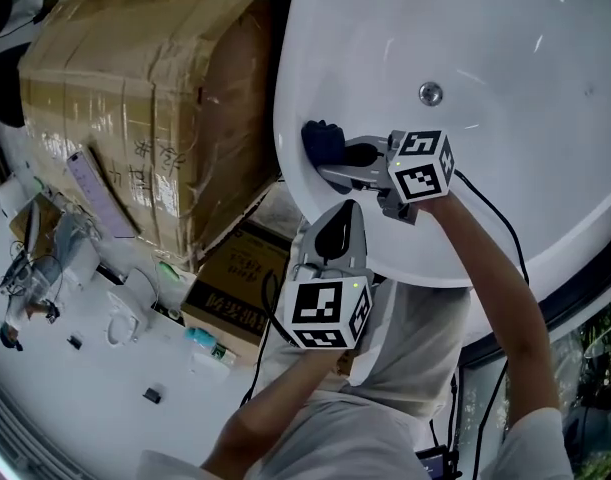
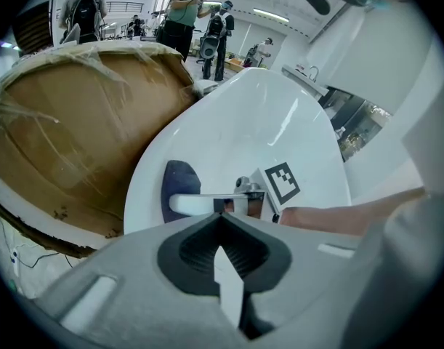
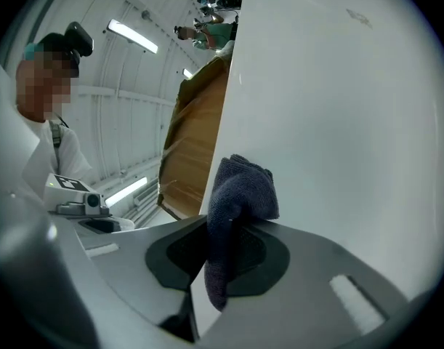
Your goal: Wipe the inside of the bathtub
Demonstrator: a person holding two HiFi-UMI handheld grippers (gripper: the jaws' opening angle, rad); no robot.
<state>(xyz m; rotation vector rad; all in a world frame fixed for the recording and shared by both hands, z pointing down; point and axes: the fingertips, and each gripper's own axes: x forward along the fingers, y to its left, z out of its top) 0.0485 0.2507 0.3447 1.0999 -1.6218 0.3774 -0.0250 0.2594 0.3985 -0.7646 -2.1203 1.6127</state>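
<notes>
The white bathtub fills the upper right of the head view, its drain near the middle. My right gripper is shut on a dark blue cloth and holds it against the tub's inner wall, close to the left rim. In the right gripper view the cloth bunches out between the jaws against the white wall. My left gripper hovers over the near rim, shut with nothing in it. The left gripper view shows the cloth just beyond its tips.
A large plastic-wrapped cardboard box stands hard against the tub's left side. A smaller carton, a power strip and small items lie on the floor. A cable trails from the right gripper. People stand far off.
</notes>
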